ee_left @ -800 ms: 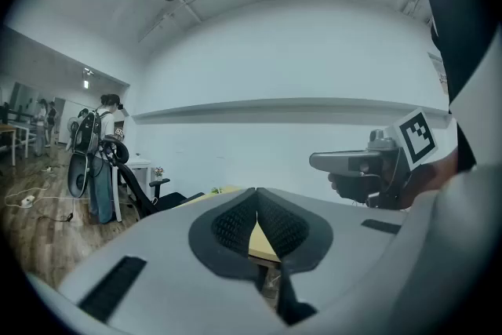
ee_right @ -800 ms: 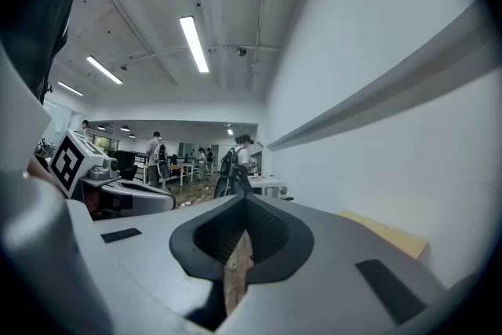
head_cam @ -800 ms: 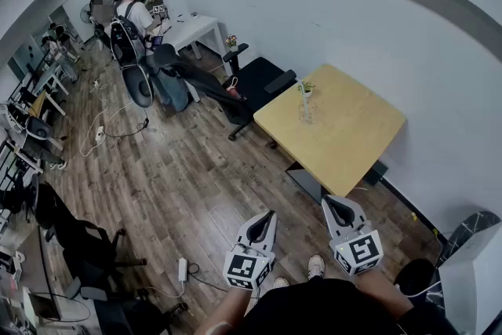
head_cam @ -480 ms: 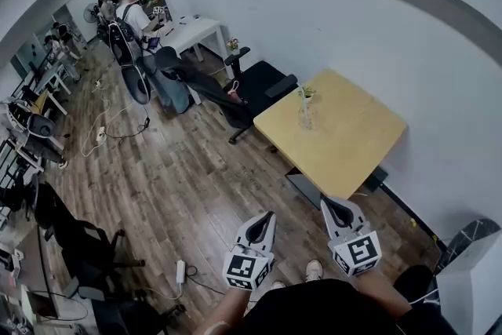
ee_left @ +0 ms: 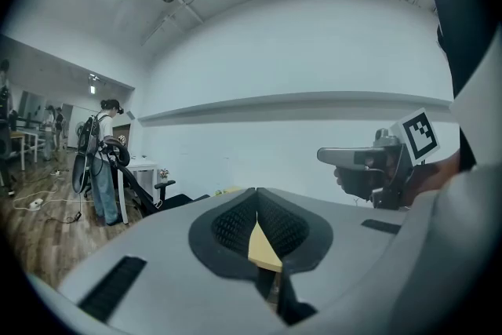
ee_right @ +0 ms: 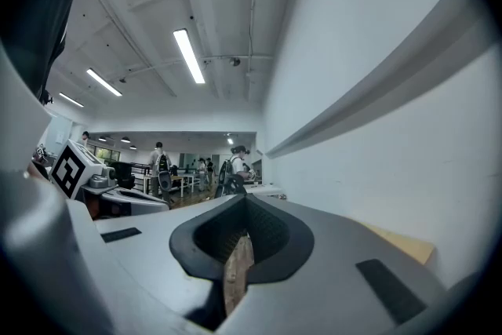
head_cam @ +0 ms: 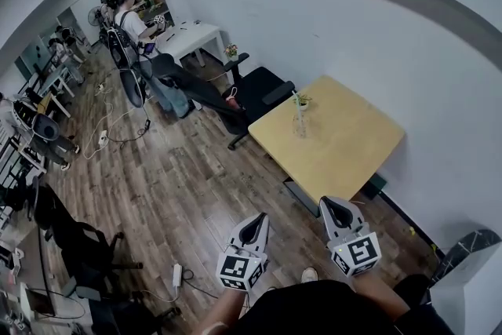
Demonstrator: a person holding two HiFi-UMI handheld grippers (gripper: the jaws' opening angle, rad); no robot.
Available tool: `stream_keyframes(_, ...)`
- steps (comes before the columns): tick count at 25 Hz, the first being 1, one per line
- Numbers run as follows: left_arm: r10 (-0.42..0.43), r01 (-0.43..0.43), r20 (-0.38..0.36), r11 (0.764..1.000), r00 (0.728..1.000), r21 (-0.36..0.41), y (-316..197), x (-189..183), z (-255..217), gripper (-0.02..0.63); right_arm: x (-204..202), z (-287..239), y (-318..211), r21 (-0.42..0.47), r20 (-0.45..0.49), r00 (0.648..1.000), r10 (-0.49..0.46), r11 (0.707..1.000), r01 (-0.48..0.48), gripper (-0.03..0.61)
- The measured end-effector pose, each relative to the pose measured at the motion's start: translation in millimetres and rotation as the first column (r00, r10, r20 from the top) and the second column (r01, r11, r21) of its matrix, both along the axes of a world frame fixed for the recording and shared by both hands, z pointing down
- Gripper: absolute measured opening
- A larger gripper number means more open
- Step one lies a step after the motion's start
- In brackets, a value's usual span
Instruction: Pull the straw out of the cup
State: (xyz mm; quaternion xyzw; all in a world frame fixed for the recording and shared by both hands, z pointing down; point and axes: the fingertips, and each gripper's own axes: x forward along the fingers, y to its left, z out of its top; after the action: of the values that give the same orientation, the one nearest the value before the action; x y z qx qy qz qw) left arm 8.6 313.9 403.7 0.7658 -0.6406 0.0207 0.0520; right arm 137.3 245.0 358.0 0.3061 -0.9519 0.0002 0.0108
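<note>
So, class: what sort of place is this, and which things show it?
Probably an open-plan office or lab: a black swivel chair, a white desk with people standing at it, and cables trailing over the wooden floor.

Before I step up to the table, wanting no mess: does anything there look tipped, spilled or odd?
Nothing stands out. The cup stands upright on the table with the straw in it; no spill shows, though it is small in view.
</note>
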Motion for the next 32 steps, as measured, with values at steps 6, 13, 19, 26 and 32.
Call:
stream_keyframes(6,-0.024,0.024,-0.005,1.0,1.0,-0.004,-20,23,-5,0.02,23,-7,-23,-0.009,0.022,0.999,-0.039,0.999,0.04,0.018)
stream_keyframes(13,-0.126,0.126,0.011,0.992,0.992,0.0,-26,8,-12,0.02,34,-4,-33,-0.015,0.022,0.995,-0.094,0.995,0.094,0.018)
stream_keyframes(19,-0.132,0.132,-0.018,0.991,0.991,0.005,-43,4,-8,0.02,35,9,-57,-0.06,0.005,0.997,-0.072,0.996,0.072,0.018)
stream_keyframes(26,-0.117,0.117,-0.021,0.993,0.993,-0.006,-65,-18,-5,0.02,15,15,-79,-0.046,-0.008,0.999,-0.052,0.998,0.052,0.018)
stream_keyframes(32,-0.093,0.093,-0.03,0.996,0.995,-0.016,-96,-38,-2,0.02,-5,24,-109,-0.045,-0.038,0.999,-0.015,0.999,0.014,0.052)
